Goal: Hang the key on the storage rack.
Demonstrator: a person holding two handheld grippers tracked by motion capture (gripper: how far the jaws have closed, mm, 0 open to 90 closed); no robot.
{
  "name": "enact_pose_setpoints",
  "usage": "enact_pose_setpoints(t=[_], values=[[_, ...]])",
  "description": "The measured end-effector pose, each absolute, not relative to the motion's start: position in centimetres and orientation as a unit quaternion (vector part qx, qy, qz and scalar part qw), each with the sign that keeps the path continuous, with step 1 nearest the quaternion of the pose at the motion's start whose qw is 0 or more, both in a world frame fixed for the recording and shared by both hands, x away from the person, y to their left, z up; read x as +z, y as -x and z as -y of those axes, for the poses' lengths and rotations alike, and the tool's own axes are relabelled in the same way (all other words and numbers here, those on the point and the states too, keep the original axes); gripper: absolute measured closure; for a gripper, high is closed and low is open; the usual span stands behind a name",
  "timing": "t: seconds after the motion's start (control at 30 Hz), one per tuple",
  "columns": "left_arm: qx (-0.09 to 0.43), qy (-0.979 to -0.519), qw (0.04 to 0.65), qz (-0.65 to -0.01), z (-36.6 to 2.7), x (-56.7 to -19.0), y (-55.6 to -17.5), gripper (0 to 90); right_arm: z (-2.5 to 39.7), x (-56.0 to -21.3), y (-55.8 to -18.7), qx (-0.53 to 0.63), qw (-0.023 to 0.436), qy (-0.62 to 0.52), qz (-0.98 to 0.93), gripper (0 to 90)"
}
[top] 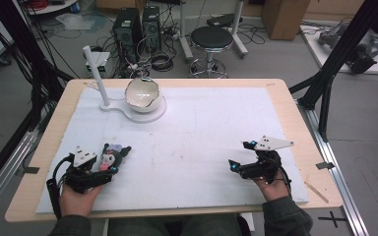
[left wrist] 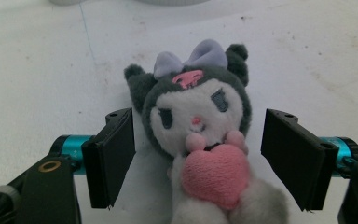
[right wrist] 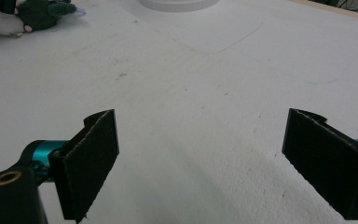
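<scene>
A plush toy (left wrist: 198,116) with a grey hood, a lilac bow and a pink heart lies face up on the white mat (top: 197,132). It lies between the jaws of my left gripper (top: 110,158), which stands open at the mat's near left; the pads (left wrist: 114,154) are apart from the toy on both sides. At the near right, my right gripper (top: 240,156) is open and low over bare mat, with nothing between its pads (right wrist: 91,163). The plush toy (right wrist: 32,14) also shows far off in the right gripper view.
A white bowl (top: 141,93) shaped like a broken eggshell sits on a round white base (top: 153,114) at the back left, with a white pole (top: 96,73) leaning beside it. The wooden table edge (top: 320,147) frames the mat. A stool (top: 211,39) and computer cases (top: 138,27) stand on the floor beyond.
</scene>
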State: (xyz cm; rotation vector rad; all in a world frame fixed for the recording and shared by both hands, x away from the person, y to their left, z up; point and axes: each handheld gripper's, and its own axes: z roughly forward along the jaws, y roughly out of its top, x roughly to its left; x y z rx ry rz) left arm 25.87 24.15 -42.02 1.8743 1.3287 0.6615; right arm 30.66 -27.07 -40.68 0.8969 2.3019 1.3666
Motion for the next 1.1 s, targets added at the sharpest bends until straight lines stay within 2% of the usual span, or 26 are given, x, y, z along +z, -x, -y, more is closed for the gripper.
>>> enact_pose_setpoints(t=[0.27,0.57,0.83,0.93,1.1], values=[[0.226,-0.732,0.357,-0.535,-23.8,-42.2,-26.6,27.8,27.0,-40.7,-30.7,0.478,0.157,-0.315,-0.804,9.6],[0.216,-0.73,0.326,-0.561,-23.3,-42.5,-27.6,27.5,26.9,-40.7,-30.8,0.48,0.157,-0.313,-0.804,9.6],[0.211,-0.723,0.324,-0.573,-23.4,-42.6,-27.9,35.9,26.9,-40.7,-30.9,0.481,0.158,-0.313,-0.803,9.6],[0.211,-0.723,0.324,-0.573,-23.4,-42.6,-27.9,41.7,26.9,-40.8,-30.9,0.481,0.156,-0.315,-0.803,9.6],[0.212,-0.724,0.323,-0.571,-23.4,-42.6,-27.8,45.4,26.9,-40.8,-30.9,0.482,0.157,-0.314,-0.803,9.6]])
